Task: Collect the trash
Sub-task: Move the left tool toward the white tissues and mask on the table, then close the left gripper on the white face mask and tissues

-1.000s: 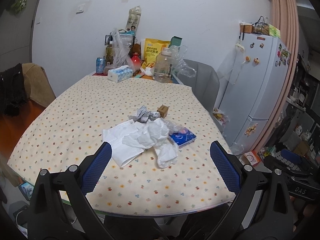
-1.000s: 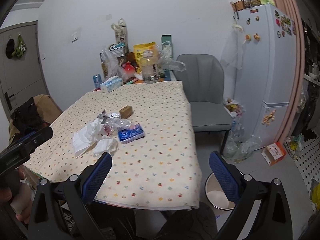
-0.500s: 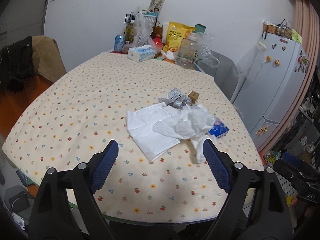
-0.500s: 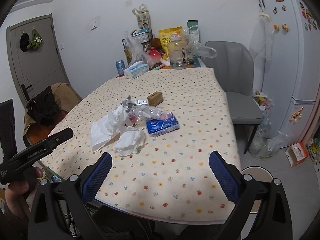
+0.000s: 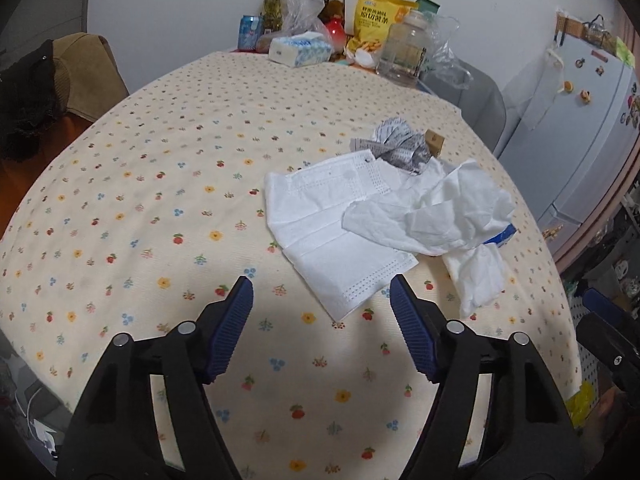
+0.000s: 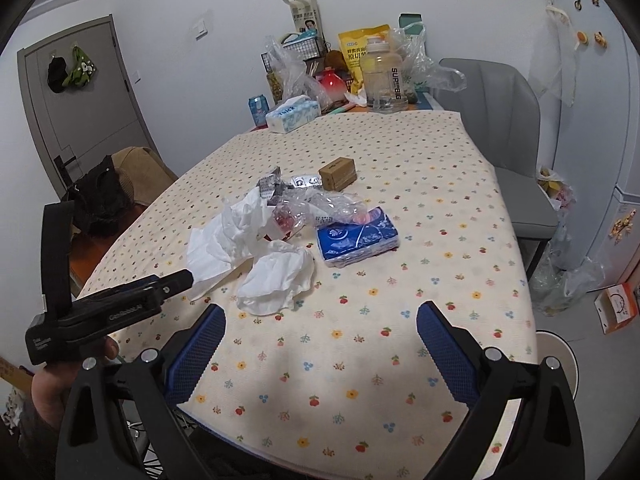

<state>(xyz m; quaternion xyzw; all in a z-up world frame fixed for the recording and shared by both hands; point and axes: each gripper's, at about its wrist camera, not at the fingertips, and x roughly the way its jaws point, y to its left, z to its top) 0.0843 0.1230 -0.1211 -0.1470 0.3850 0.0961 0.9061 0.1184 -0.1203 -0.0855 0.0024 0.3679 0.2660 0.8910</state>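
A pile of trash lies on the flowered tablecloth (image 5: 160, 184): a flat white tissue (image 5: 332, 232), a crumpled tissue (image 5: 440, 216), crumpled printed paper (image 5: 400, 148) and a small brown box (image 5: 434, 142). My left gripper (image 5: 320, 304) hovers at the flat tissue's near corner, jaws closing, pads touching nothing. In the right wrist view the left gripper (image 6: 184, 278) shows from the side at that tissue's edge. My right gripper (image 6: 320, 316) is open above the cloth, short of another crumpled tissue (image 6: 280, 276), a blue tissue pack (image 6: 356, 240) and a clear plastic wrapper (image 6: 328, 204).
At the table's far end stand a tissue box (image 6: 292, 114), a big water jug (image 6: 384, 76), a yellow snack bag (image 6: 360, 48) and a can (image 6: 258, 106). A grey chair (image 6: 500, 120) and a white bin (image 6: 560, 364) are on the right, beside the fridge (image 5: 592, 120).
Both grippers have come down and forward toward the trash pile, which looks larger. The left gripper's jaws have narrowed.
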